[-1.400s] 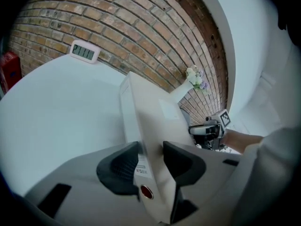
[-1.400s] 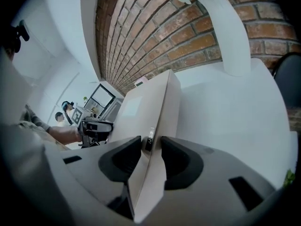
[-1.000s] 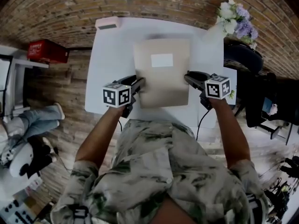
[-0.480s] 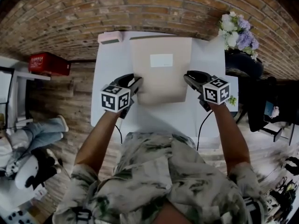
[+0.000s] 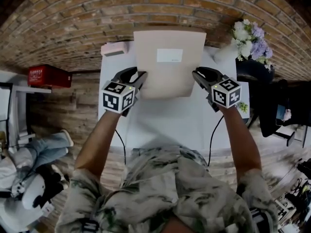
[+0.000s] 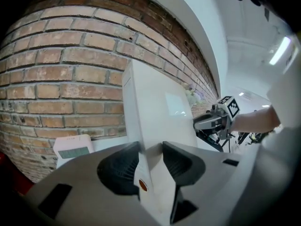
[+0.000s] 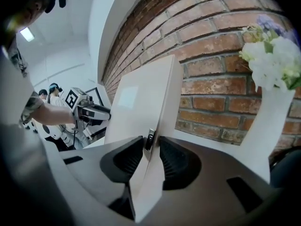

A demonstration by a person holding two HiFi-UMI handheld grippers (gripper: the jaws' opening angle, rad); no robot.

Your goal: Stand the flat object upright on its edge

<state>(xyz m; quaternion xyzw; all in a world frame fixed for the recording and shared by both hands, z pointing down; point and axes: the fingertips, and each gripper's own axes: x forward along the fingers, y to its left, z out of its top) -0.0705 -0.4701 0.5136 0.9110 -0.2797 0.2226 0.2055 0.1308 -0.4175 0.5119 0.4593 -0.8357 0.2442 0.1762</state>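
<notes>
Workroom or studio. White table (image 5: 165, 125) against brick wall (image 5: 73, 18); wooden floor (image 5: 80, 101) left of table; flowers (image 5: 248, 33) at table's far right corner.

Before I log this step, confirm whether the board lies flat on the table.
No: the board stands nearly upright before the brick wall.

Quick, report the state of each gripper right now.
Left gripper: closed on the board, gripping its left edge.
Right gripper: jaws closing on the board's right edge, pads pressing it.
</notes>
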